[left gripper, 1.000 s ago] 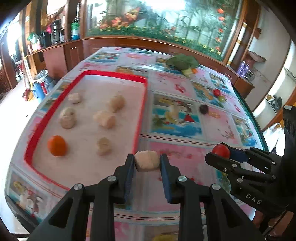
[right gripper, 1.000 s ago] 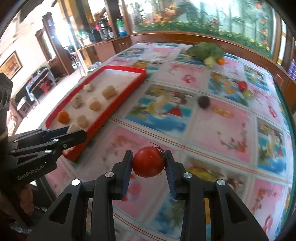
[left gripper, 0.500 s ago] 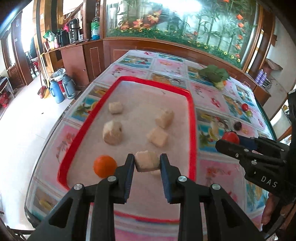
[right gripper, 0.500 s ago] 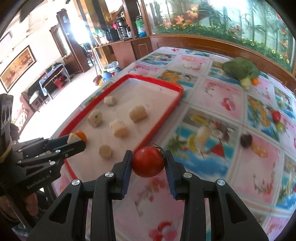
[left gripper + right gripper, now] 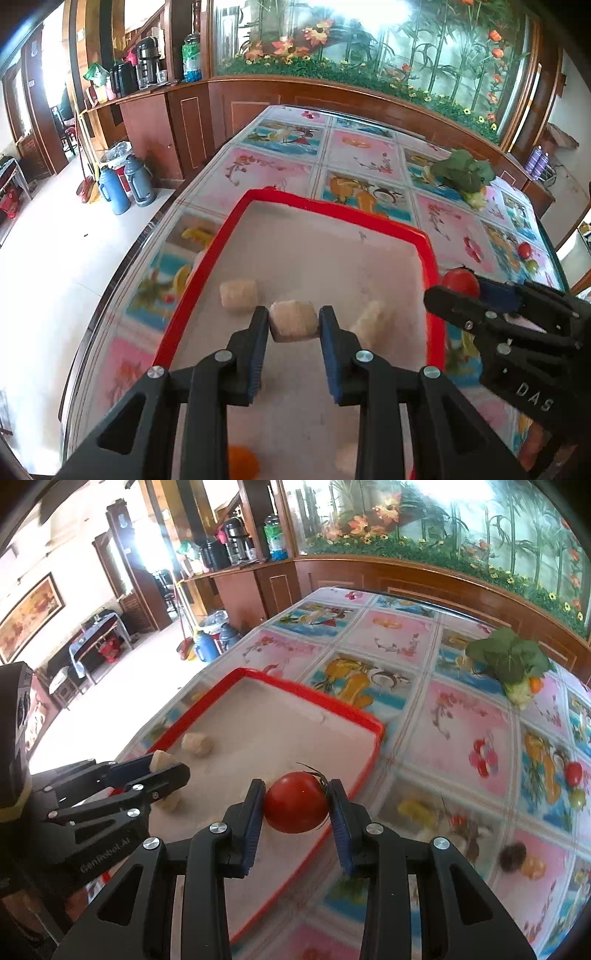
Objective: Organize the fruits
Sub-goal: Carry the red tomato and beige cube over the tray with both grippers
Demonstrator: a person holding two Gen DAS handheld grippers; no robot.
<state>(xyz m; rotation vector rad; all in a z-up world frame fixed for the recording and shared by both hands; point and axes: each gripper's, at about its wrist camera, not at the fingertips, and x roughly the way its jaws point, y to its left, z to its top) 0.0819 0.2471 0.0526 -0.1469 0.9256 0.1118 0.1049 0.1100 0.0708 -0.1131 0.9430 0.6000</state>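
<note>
Carry-to-tray step judged in hand. A pale fruit chunk is pinched by the left gripper over the red tray; a tomato is clamped by the right gripper above the tray's right edge. Next: lowering onto bare tray floor, clear of loose chunks. Leafy greens lie at the table's far edge.
</note>
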